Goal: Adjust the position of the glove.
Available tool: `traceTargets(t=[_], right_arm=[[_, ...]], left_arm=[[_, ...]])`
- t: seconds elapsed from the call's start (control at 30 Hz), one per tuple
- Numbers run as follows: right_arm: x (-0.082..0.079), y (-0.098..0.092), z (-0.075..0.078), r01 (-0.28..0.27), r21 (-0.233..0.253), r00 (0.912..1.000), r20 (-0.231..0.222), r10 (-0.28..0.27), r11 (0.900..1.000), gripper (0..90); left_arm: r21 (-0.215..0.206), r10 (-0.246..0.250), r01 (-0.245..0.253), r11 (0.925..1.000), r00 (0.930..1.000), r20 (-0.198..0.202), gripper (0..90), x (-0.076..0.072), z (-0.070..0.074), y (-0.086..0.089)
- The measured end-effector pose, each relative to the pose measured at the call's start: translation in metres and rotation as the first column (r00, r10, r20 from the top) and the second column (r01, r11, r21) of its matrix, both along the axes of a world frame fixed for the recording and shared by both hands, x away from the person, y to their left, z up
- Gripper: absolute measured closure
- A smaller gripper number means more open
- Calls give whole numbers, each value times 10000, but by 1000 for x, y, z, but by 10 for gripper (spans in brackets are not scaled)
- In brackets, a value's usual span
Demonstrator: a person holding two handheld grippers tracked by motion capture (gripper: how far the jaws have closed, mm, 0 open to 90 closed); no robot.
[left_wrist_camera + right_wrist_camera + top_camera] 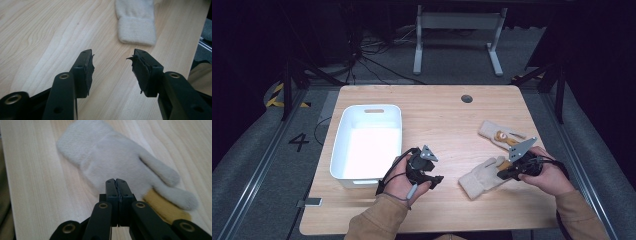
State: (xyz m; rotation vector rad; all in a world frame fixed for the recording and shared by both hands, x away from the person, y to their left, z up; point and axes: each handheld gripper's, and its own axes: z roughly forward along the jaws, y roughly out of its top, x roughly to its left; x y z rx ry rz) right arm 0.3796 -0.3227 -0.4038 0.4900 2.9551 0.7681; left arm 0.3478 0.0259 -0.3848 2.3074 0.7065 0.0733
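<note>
Mittens of cream knit lie on the right half of a light wooden table (437,115), largest thing in the scene, with a white plastic bin (341,145) standing empty on its left half. The nearer mitten (479,177) rests flat near the front edge, cuff toward the person, a mustard-yellow patch at its fingertip end; the second mitten (494,132) lies just beyond it, apart. The right gripper (503,174) sits over the nearer mitten, its jaws pressed together; whether any knit is pinched between them cannot be told from the right gripper view. The left gripper (438,181) hovers between bin and mitten, jaws spread wide and empty, facing the ribbed cuff (136,31). A likely risk: a shallow bite on the loose knit could slip on lifting, dropping the mitten short of the bin.
</note>
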Motion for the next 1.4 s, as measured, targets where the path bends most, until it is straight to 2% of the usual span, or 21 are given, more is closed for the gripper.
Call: traceTargets(t=[0.13,0.37,0.5,0.6,0.8,1.0,1.3,1.4], right_arm=[[-4,13,-7,-637,-103,9976,-275,634,9979,900],[-10,34,-18,-1690,-305,9829,-797,1661,9852,900],[-12,40,-22,-2039,-482,9752,-982,1985,9778,900],[-13,44,-24,-2045,-639,9749,-1033,1974,9768,900],[-13,50,-28,-1934,-621,9800,-596,1898,9791,900],[-14,59,-27,-1603,-198,9869,171,1606,9869,900],[-14,72,-30,-1186,200,9871,1108,1157,9927,900],[-14,74,-31,-1000,187,9858,1372,965,9948,900]], left_arm=[[65,-91,91,9999,10000,-24,521,0,-1,-3],[125,-153,153,9998,9999,-28,507,-1,-2,-6],[207,-235,237,9995,9997,-85,506,-1,-2,-7],[208,-228,230,9995,9997,-66,502,-1,-2,-8],[273,-224,227,9994,9997,-101,494,-1,-4,-9],[290,-229,232,9993,9997,-120,487,0,-5,-9],[355,-296,303,9989,9994,-190,482,-1,-7,-12],[354,-289,297,9989,9994,-209,482,-1,-7,-12]])
